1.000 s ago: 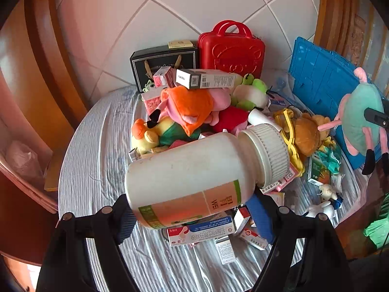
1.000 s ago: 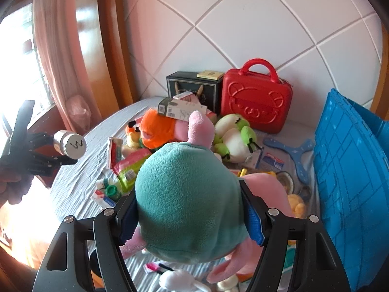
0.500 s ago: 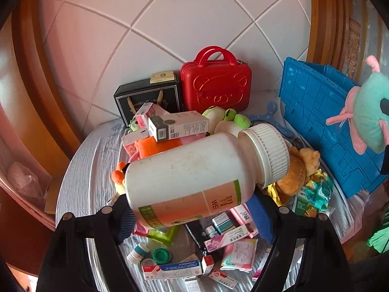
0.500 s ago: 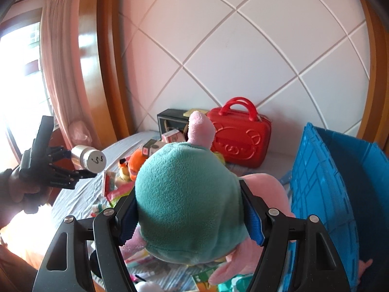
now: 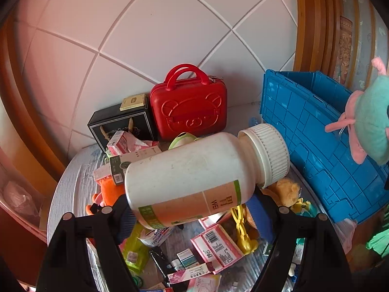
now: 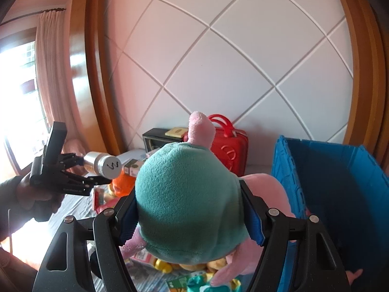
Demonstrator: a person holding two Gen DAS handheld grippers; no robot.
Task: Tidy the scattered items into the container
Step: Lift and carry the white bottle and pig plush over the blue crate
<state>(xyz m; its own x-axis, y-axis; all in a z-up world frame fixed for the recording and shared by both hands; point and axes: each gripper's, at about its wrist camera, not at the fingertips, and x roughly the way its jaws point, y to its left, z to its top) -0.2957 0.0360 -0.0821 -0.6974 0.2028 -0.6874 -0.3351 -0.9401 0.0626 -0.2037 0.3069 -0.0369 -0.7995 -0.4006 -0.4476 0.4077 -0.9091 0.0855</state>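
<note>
Bottle [image 5: 194, 177]: white plastic, lying sideways, long axis across the left wrist view, ribbed cap [image 5: 267, 154] pointing right and slightly up toward the blue crate [image 5: 313, 131].
Left gripper [image 5: 192, 206]: pads clamped on the bottle's body, holding it above the cluttered table [image 5: 63, 194].
Plush toy [image 6: 187, 199]: teal body, pink limbs, pink head end pointing away from the camera toward the wall.
Right gripper [image 6: 189, 216]: blue pads pressed into the plush toy's sides, beside the crate's open top.
Behind: red case [image 5: 189, 112], black box [image 5: 121, 124].
</note>
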